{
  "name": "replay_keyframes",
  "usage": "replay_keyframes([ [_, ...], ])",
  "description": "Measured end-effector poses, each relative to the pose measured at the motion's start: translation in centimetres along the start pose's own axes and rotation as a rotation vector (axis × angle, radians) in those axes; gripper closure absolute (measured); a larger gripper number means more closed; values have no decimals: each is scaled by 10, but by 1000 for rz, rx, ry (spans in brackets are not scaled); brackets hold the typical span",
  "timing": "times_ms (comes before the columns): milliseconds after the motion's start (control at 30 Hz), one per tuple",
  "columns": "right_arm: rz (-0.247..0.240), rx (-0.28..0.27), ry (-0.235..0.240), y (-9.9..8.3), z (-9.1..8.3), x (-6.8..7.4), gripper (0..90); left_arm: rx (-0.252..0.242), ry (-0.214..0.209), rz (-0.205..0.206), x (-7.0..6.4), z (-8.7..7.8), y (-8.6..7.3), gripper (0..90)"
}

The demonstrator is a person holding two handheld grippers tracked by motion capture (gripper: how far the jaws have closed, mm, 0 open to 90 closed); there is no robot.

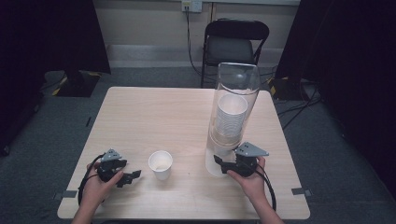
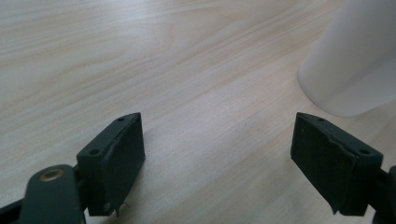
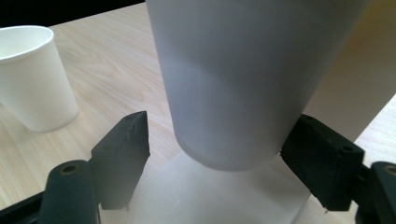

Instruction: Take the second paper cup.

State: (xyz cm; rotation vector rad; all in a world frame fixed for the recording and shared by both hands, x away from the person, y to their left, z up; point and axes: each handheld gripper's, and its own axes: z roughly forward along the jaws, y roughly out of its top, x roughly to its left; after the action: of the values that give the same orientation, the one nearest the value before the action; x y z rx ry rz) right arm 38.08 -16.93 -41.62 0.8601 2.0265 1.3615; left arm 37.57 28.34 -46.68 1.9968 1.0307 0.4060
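A clear cup dispenser (image 1: 232, 116) stands at the right of the wooden table (image 1: 140, 116), holding a stack of paper cups (image 1: 230, 116). The lowest cup (image 3: 233, 84) hangs between the right gripper (image 3: 219, 163)'s wide jaws, untouched. A single paper cup (image 1: 160, 164), seemingly empty, stands just right of the left gripper (image 1: 126, 177), also spread wide.

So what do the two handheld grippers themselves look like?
Both the left gripper and right gripper are matte black, with two blocky, flat-faced jaws fixed by small screws. Each carries a grey three-cornered plate on top and trails a black cable. No sleeves show at the wrists.
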Motion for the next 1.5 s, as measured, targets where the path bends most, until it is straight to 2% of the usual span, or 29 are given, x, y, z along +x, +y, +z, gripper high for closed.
replay_keyframes([
  [133, 12, -13, -4, 0, 2, -2, 275, -8, 34, 92, -5, 5, -3, 148],
  [267, 30, -45, -7, 2, 4, -3, 273, 9, 44, 124, -8, 6, -2, 124],
  [367, 40, -55, -17, 3, 4, -3, 264, 13, 48, 128, -8, 7, -2, 120],
  [500, 26, -82, -27, 10, 3, -3, 247, 10, 47, 128, -8, 7, -2, 119],
  [533, 23, -104, -22, 14, 2, -3, 256, 10, 47, 129, -8, 7, -2, 119],
  [700, 10, -117, -35, 17, 1, -2, 301, 10, 48, 129, -8, 7, -2, 119],
  [867, 4, -82, -23, 16, 1, -3, 343, 9, 48, 126, -8, 7, -2, 119],
  [900, 18, -53, -8, 14, 2, -3, 360, 9, 48, 126, -8, 7, -2, 119],
  [933, 8, 12, 2, 4, 8, -4, 366, 6, 48, 121, -9, 7, -2, 119],
  [967, 3, 129, -26, -14, 15, -7, 366, 8, 51, 128, -8, 7, -2, 119],
  [1000, -14, 139, -46, -24, 17, -8, 365, 13, 44, 126, -7, 6, -2, 119],
  [1033, -33, 132, -45, -24, 15, -9, 362, 11, 42, 125, -7, 6, -2, 120],
  [1067, -63, 113, -52, -12, 8, -8, 356, 11, 38, 125, -6, 6, -2, 120],
  [1100, -63, 113, -52, -12, 8, -8, 356, 12, 37, 126, -6, 6, -2, 120],
  [1133, -35, 97, -19, -15, 9, -7, 351, 8, 36, 127, -6, 6, -2, 120],
  [1167, -35, 97, -19, -15, 9, -7, 351, 8, 36, 127, -6, 6, -2, 120],
  [1233, -44, 121, -6, -18, 10, -7, 346, 9, 38, 128, -6, 7, -2, 120],
  [1300, -14, 132, 14, -22, 9, -9, 341, 11, 40, 128, -7, 7, -2, 120],
  [1333, -14, 152, 26, -24, 9, -9, 338, 19, 49, 133, -7, 6, -1, 120],
  [1433, -24, 156, 40, -25, 7, -6, 336, 5, 45, 126, -8, 7, -2, 120],
  [1500, -21, 158, 49, -25, 5, -6, 332, 22, 49, 133, -7, 6, -1, 120],
])
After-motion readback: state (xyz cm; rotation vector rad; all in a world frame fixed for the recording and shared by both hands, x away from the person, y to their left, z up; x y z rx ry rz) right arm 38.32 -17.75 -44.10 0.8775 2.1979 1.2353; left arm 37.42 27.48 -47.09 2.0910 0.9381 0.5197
